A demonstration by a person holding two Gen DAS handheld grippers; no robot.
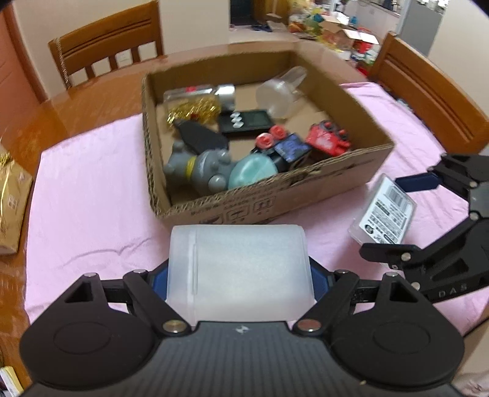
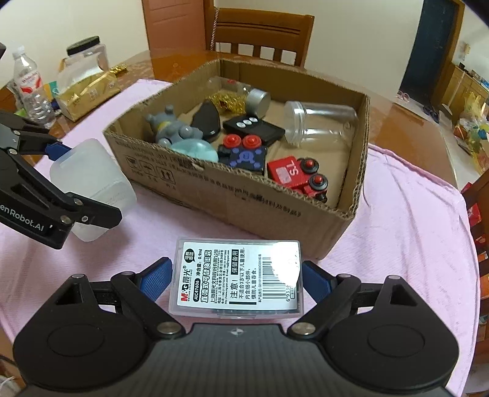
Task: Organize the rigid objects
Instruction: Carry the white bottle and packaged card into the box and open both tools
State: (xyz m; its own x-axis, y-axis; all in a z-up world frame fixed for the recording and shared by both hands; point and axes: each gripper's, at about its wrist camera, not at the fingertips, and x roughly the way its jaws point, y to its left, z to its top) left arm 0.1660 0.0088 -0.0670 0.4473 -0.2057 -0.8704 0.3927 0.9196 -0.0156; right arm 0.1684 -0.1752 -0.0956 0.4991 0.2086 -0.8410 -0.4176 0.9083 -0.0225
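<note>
Left gripper (image 1: 241, 274) pinches a frosted plastic container (image 1: 241, 271); right gripper (image 2: 237, 274) pinches a labelled clear case (image 2: 237, 276). Both are held at the near edge of the cardboard box (image 2: 214, 189) on the pink cloth (image 2: 397, 229).

Glossy wooden tabletop (image 2: 394, 122) under a pink cloth (image 2: 397, 220). Two wooden chairs — one (image 1: 107, 45) at the far side, another (image 1: 428, 91) to the right. Cream wall (image 2: 351, 39), brown door (image 2: 174, 24), dark doorway (image 2: 428, 45) — clutter on the floor (image 1: 336, 27) beyond.
</note>
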